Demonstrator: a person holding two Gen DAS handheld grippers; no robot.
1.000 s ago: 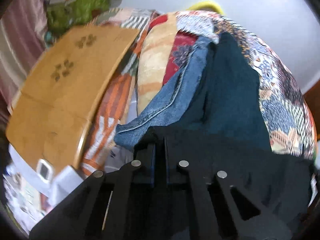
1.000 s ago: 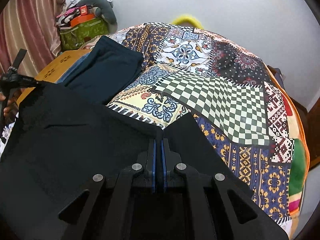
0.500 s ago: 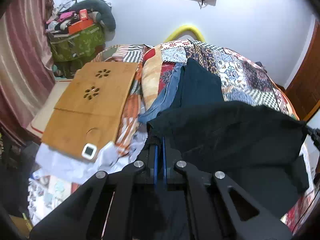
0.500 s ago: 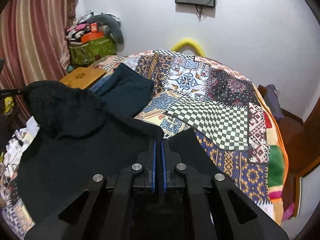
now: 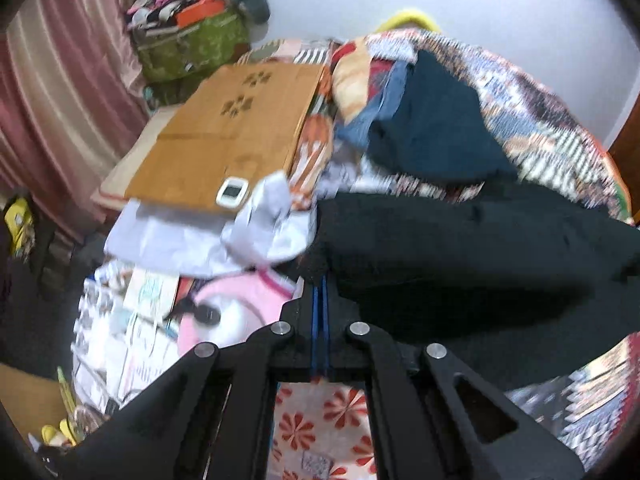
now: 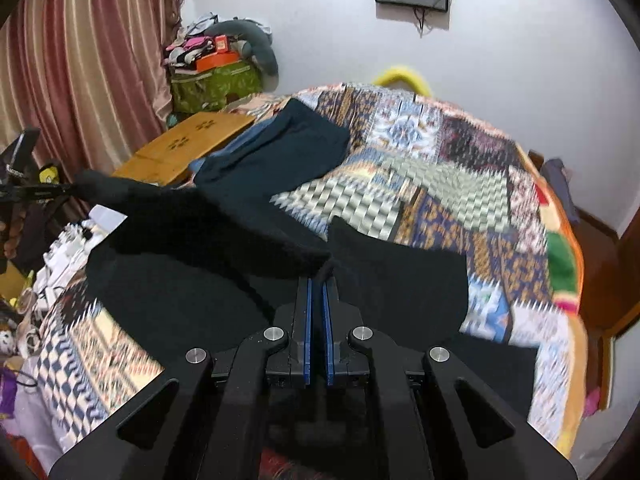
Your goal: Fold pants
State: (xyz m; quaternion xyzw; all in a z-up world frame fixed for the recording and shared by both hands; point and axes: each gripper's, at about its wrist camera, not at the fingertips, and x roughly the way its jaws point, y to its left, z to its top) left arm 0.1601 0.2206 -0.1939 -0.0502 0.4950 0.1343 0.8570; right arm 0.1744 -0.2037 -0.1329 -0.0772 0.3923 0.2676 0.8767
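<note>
Both the left tongs [image 5: 320, 280] and the right tongs [image 6: 319, 276] are clamped on opposite corners of the black fabric pants [image 6: 192, 256], holding one edge taut above the patchwork quilted bed [image 6: 460, 168], probably so the garment hangs straight for folding.
</note>
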